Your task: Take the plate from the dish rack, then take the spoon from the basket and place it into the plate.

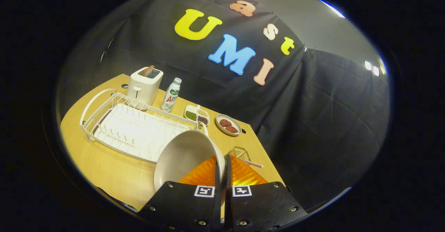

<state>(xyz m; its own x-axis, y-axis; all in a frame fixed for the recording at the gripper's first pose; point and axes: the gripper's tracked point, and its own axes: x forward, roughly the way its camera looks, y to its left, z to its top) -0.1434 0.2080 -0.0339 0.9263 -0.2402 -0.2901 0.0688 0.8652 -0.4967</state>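
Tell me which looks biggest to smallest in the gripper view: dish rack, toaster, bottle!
1. Dish rack, clearly largest.
2. Toaster.
3. Bottle, smallest.
The plate, clamped in the hand-held gripper, looks huge only through nearness.

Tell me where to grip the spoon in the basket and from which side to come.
Grip the spoon's striped handle, which pokes out over the wire basket rim; come from above that side. The bowl end is hidden. The gripper is shut on the plate rim.
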